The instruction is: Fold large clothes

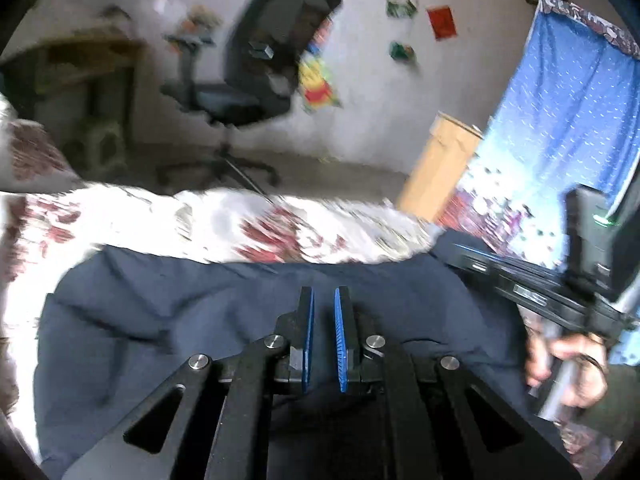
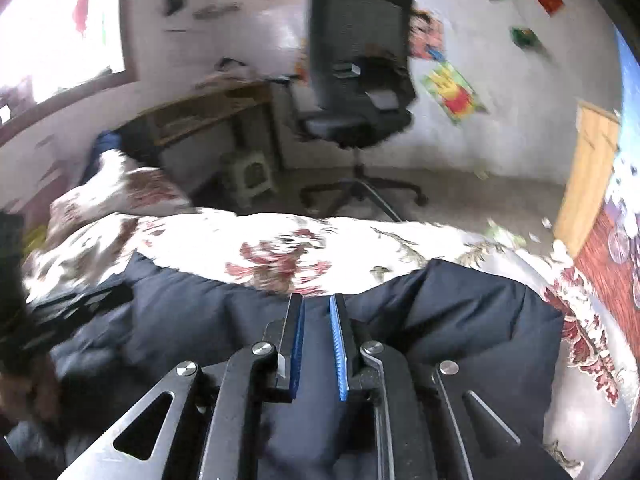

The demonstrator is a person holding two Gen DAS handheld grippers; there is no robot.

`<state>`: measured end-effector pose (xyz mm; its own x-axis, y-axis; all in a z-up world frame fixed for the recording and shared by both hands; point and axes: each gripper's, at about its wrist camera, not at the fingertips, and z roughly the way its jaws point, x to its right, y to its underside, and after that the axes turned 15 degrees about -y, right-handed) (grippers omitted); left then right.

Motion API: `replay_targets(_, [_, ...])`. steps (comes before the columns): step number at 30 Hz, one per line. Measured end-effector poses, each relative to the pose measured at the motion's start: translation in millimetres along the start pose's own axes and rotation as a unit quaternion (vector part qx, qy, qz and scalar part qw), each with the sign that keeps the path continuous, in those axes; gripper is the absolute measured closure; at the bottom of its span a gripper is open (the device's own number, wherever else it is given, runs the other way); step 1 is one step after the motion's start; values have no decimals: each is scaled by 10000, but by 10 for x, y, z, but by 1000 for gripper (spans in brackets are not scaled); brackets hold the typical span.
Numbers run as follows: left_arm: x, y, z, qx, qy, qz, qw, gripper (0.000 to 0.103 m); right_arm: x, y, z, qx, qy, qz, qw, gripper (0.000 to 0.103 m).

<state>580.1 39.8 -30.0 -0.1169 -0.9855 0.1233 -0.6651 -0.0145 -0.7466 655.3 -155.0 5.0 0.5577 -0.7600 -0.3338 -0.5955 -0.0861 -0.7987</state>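
A dark navy garment [image 1: 192, 320], soft, puffy and rumpled, lies on a bed covered by a white sheet with red flowers [image 2: 280, 256]. Above it, the left gripper [image 1: 324, 300] and right gripper [image 2: 316, 304] each show blue-padded black fingers slightly spread, pinching nothing. Motion blur smears the black mesh office chair [image 2: 360, 64] behind.

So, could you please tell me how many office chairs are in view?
1: a black office chair stands on the floor beyond the bed, beside the wooden desk. Others may be hidden out of frame.
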Motion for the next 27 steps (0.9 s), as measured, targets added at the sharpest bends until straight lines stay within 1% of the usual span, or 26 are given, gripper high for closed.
replay_targets(2, [78, 23, 128, -242, -33, 347, 9991, 95, 200, 22, 158, -230, -16, 440, 9988, 90])
replay_targets(3, [101, 45, 166, -289, -66, 423, 9987, 95, 255, 50, 192, -269, -13, 563, 9980, 90])
replay_targets(5, [83, 93, 237, -425, -111, 415, 9982, 95, 332, 148, 242, -366, -52, 615, 9974, 90])
replay_targets(7, [19, 152, 316, -611, -51, 245, 9978, 95, 373, 218, 292, -559, -92, 590, 9967, 90])
replay_targets(8, [20, 180, 329, -630, -60, 218, 9978, 95, 386, 258, 315, -556, -119, 655, 9962, 90])
replay_targets(11, [73, 241, 298, -533, -262, 309, 9978, 95, 378, 283, 300, -556, -105, 691, 9960, 90])
replay_targets(13, [98, 244, 222, -402, -416, 361, 9977, 95, 310, 224, 217, -420, -99, 723, 9965, 89])
replay_targets(15, [78, 254, 118, -233, -392, 293, 9985, 95, 161, 155, 78, -107, -372, 607, 9974, 87])
replay_targets(16, [65, 272, 96, -160, -366, 254, 9989, 95, 55, 132, 38, -71, -505, 400, 9979, 87])
replay_targets(17, [41, 290, 55, -111, -339, 189, 9992, 95, -97, 122, 42, -182, -627, 74, 9978, 87])
replay_targets(20, [3, 363, 90, -384, -369, 170, 9984, 95, -327, 206, 146, -599, -930, -270, 9935, 85])
replay_targets(23, [69, 396, 124, -546, -538, 383, 9963, 95, -353, 368, 337, -1006, -796, -205, 9915, 84])
replay_targets(27, [213, 468, 154, -582, -909, 799, 9909, 95, -353, 486, 424, -1115, -664, -193, 9914, 84])
